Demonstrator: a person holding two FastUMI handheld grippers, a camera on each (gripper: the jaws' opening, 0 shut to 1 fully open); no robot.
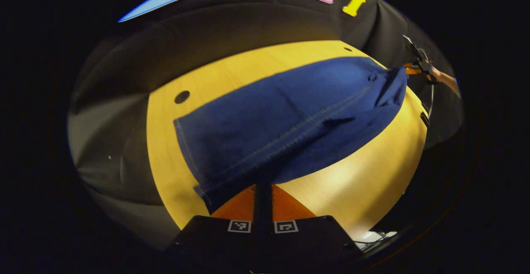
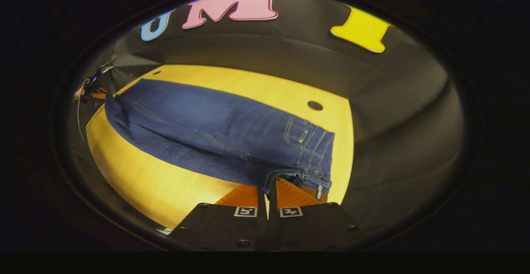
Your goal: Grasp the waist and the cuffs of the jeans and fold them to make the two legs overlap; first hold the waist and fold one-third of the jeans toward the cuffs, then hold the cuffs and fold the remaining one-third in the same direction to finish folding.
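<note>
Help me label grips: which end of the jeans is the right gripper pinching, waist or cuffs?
The waist: the right gripper pinches the jeans at the end with belt loops and pocket stitching; the left gripper pinches the plain hemmed cuffs.

The left gripper view looks low and close along the jeans [image 1: 290, 121] from the cuff end; the right gripper view faces back from the waist end. Both share the wooden table [image 1: 364, 174] and the booth's black cloth wall [image 2: 397, 100].

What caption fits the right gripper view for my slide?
Right gripper shut on the waist of blue jeans spread on a yellow table.
</note>
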